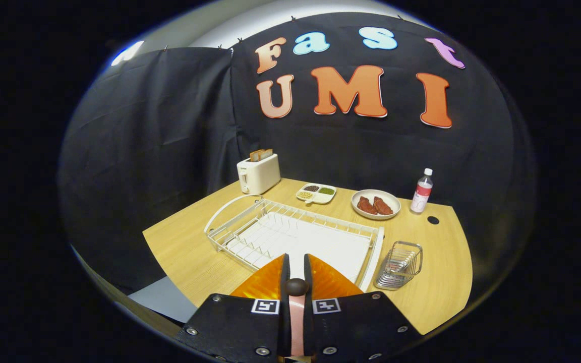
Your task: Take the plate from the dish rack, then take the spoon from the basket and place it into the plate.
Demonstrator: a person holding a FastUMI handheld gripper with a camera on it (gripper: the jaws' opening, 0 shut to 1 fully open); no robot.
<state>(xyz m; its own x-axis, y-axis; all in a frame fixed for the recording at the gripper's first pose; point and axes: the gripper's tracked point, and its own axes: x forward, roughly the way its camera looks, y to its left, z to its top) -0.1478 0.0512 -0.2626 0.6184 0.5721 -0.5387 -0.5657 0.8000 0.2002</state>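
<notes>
My gripper (296, 269) hangs over the near end of the table, its two black fingers (285, 282) almost together and pressing on a spoon (296, 307) with a pink handle and a dark rounded end. Right below the fingers lies an orange plate (332, 285), showing on both sides of them, in front of the white wire dish rack (290, 229). The rack holds no dishes. To the right of the rack stands a small wire basket (399, 264) with nothing visible in it.
Along the back of the wooden table (184, 252) stand a white toaster (257, 174) with bread, a divided dish (316, 193) of grains, a white plate of meat (375, 204) and a pink-labelled bottle (421, 191). The table's edges drop off to the left and near side.
</notes>
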